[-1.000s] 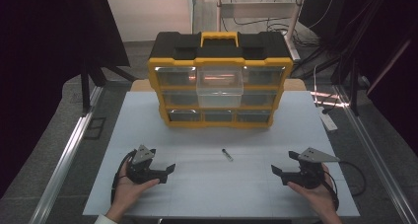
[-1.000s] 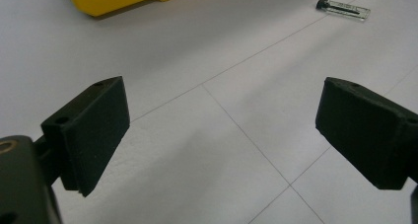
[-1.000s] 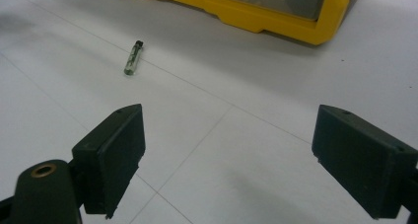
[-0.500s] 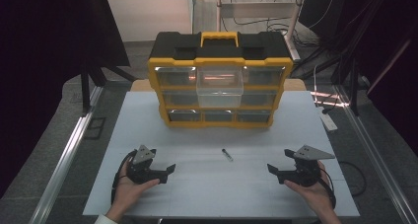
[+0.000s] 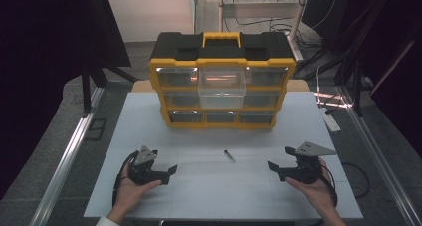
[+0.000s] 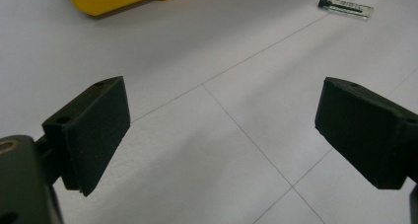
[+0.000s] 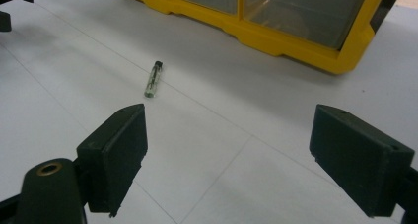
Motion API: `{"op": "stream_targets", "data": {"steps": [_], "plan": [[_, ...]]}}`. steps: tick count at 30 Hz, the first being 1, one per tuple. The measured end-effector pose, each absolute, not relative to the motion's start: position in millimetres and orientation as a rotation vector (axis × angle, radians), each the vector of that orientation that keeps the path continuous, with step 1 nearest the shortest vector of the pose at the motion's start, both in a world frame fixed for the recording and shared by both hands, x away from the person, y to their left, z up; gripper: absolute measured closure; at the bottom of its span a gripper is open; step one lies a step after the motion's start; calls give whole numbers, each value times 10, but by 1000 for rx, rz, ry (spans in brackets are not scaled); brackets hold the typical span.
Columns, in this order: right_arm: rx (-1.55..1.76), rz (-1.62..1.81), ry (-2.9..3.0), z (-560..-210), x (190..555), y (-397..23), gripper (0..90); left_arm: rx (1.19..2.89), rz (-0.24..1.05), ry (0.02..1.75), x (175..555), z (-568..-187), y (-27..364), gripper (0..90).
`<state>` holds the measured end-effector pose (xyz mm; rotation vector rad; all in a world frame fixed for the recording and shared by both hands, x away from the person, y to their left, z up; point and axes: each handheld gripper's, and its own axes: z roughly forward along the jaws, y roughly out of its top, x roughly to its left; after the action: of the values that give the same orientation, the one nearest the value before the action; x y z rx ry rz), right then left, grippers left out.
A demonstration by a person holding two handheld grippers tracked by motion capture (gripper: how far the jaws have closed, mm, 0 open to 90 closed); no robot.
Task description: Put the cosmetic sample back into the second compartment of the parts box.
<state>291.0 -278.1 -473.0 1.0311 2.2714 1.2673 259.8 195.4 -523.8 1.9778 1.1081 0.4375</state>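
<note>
Vial (image 5: 229, 156): small, clear, dark-capped, lying flat on desk (image 5: 209, 196), between both hand-held grippers, before yellow drawer organizer (image 5: 222, 81). Left hand-held gripper (image 5: 171, 170) and right hand-held gripper (image 5: 271, 166): jaws apart, empty. Risk: vial likely rolls or skids if pinched off-centre.

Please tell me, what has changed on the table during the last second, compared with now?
The right gripper moved a little to the left, toward the small vial; its jaws remain open and hold nothing. The left gripper, also open, stayed in place. The vial and the yellow organizer, one top drawer pulled out, did not move.
</note>
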Motion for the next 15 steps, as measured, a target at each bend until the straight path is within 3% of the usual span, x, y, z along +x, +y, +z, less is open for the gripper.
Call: {"op": "stream_targets", "data": {"steps": [15], "plan": [[1010, 1267, 2289, -4643, 2951, -2615, 147, 1989, 432, 1101, 2603, -5242, 1936, 72]]}}
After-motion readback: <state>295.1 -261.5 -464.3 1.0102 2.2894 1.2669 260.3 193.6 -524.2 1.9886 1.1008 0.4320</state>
